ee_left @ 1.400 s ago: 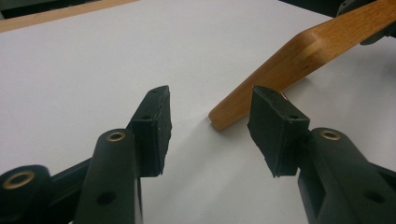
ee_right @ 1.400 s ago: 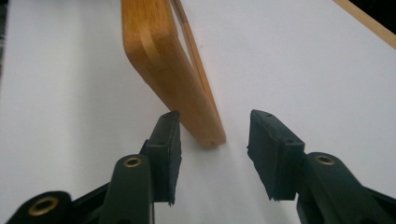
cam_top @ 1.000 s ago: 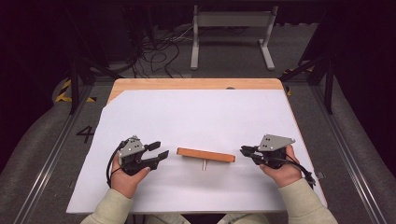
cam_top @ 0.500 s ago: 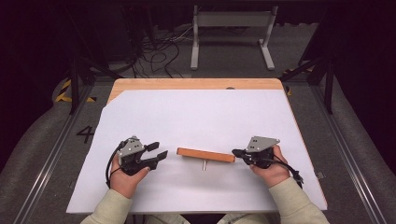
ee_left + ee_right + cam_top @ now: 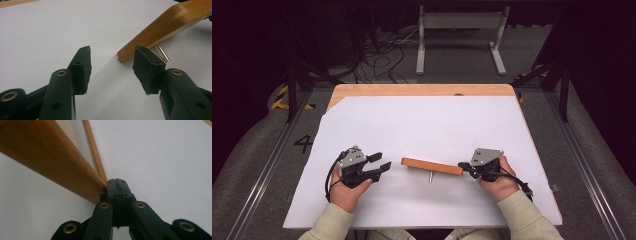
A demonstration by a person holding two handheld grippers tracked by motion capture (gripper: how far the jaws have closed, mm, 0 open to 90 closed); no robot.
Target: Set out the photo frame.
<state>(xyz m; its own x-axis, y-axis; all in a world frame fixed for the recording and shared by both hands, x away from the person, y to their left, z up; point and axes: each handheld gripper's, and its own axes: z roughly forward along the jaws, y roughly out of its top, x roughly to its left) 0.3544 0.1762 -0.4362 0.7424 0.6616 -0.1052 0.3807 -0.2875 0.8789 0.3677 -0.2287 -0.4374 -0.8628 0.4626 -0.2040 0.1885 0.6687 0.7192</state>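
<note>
- High view: the right hand-held gripper [image 5: 463, 169], jaws pressed together with nothing between them, touches the right end of a wooden bar [image 5: 432, 166].
- Left hand-held gripper [image 5: 381, 166] is wide open, just beside the bar's left end, holding nothing.
- A metal pin [image 5: 430, 177] sticks out of the bar.
- White worktop [image 5: 427, 120], wood-edged; beyond it, grey floor, cables [image 5: 377, 55].

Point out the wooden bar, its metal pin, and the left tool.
wooden bar [image 5: 432, 166], high view, middle of its top face
metal pin [image 5: 163, 52], left gripper view, mid-shaft
left tool [image 5: 112, 68], left gripper view, midway between fingertips
</note>
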